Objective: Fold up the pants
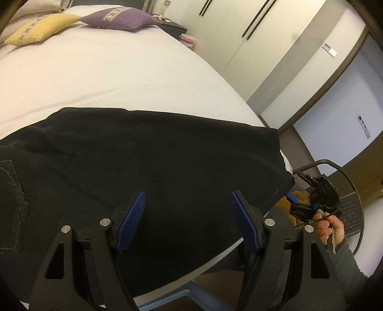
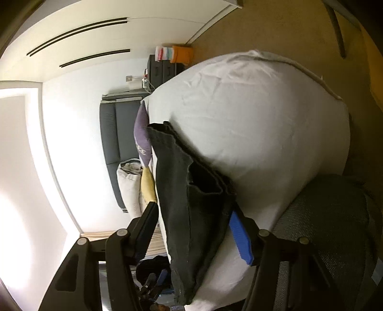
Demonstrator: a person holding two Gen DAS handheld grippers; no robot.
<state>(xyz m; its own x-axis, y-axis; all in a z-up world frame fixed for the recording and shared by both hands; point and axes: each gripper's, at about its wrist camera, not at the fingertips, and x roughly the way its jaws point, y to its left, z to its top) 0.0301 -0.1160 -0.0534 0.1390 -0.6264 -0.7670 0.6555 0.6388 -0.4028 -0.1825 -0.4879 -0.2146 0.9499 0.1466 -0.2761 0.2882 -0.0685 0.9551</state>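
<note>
Two tools: the left tool [image 1: 188,215] and the right tool [image 2: 198,229] were both near the black pants [image 1: 143,153] on the white bed [image 1: 119,79].
Pants, place: they lay flat on the bed close to its near edge, with a back pocket [image 1: 14,191] to the left of the left tool and the leg end reaching the bed corner on its right side.
Left tool, state: its jaws stood wide and nothing was between them; it hovered above the middle of the pants, and I could not tell if the pads touched the cloth.
Right tool, state: its jaws stood fairly wide, and the hem end of the pants [image 2: 191,191] came between them; the blue pad [image 2: 240,235] was just beside the cloth edge, but the pads did not seem to press on it.
Right tool, seen from the left one: it was to the right, beyond the hem, held by a hand [image 1: 331,227].
Other things: a yellow cushion [image 1: 40,28] and a purple cushion [image 1: 122,19] lay well apart, far ahead of the left tool.
Step in hand: in my judgement, the pants already lay leg on leg, and the right tool was coming to take the hem for the fold across.
Next move: it probably called for closing the right tool on all layers of the hem, then carrying it toward the pocket end, while the left tool kept the middle in place.
</note>
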